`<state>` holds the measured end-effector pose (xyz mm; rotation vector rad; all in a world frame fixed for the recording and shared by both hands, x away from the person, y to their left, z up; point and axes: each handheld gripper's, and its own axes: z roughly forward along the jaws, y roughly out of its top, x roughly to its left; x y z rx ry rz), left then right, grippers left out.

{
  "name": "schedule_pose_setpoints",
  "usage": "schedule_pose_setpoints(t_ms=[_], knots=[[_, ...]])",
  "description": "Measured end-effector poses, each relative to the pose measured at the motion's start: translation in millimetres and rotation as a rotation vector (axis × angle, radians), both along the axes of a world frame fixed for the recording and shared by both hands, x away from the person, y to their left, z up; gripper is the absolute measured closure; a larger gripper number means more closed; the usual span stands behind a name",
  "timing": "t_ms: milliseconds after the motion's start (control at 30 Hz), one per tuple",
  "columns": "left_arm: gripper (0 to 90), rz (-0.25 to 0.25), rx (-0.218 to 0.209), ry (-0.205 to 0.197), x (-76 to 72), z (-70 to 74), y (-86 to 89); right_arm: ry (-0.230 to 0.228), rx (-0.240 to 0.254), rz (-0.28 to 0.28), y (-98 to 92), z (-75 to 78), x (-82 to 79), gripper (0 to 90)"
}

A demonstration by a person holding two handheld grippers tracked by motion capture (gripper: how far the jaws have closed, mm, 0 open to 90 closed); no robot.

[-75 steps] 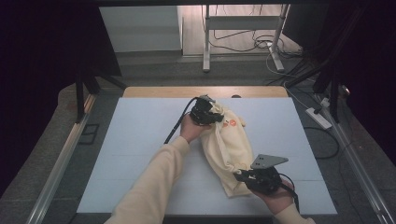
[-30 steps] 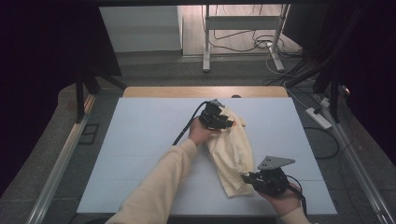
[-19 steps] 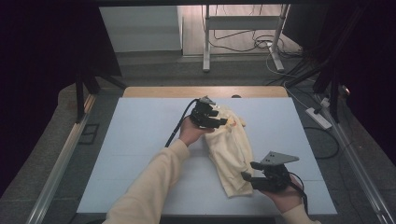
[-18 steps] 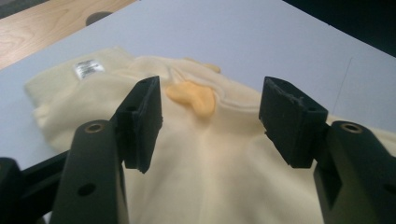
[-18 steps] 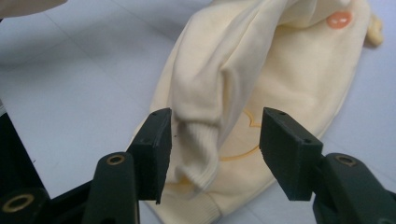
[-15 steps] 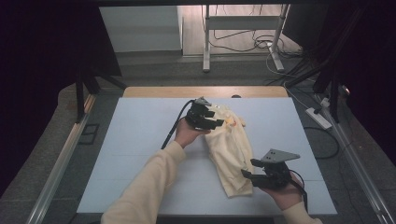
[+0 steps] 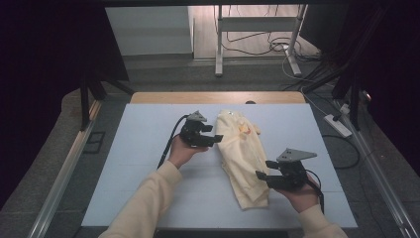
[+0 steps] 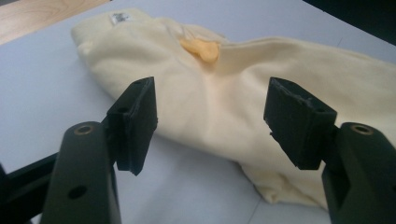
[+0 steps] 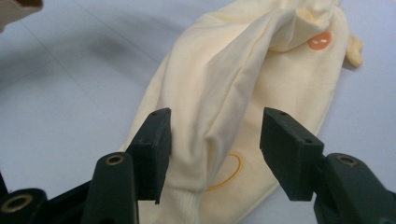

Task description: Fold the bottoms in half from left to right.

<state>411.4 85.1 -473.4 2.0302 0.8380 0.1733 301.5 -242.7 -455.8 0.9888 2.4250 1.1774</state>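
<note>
A pale yellow garment (image 7: 245,148) lies folded lengthwise on the white mat (image 7: 138,168), collar end far, hem end near. My left gripper (image 7: 216,140) hovers just left of its upper part, open; its jaws have just been opening and nothing is pressed between them. In the left gripper view the garment (image 8: 289,65) with an orange patch lies beyond the left gripper (image 8: 208,116). My right gripper (image 7: 260,176) sits at the garment's lower right edge, open, its jaws having just been opening. A raised fold of the garment (image 9: 224,88) stands between the right gripper (image 9: 215,149) pads, untouched.
The mat covers a table with a wooden strip (image 7: 163,97) at the far edge. Metal rails (image 7: 59,183) run along both sides. A power strip (image 7: 339,125) and cables lie on the floor at the right. Bare mat stretches left of the garment.
Both grippers have let go of the garment. The left one has drawn away to the left of its top end; the right one has backed slightly off the hem.
</note>
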Motion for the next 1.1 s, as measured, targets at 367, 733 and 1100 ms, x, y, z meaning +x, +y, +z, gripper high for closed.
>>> schedule_pose_setpoints(t_ms=[367,733,1100], knots=[[34.5,0.010,0.001,0.012,-24.2,-8.7,24.0,-0.017,-0.009,-0.045,1.8,2.3,18.3,44.7],[33.7,-0.004,0.020,-0.006,-39.8,-11.0,28.2,0.029,-0.017,-0.035,11.9,-2.2,45.9,50.9],[33.3,-0.003,0.013,-0.015,-44.9,-10.9,30.1,0.086,-0.041,0.008,22.0,-7.9,63.9,85.3]])
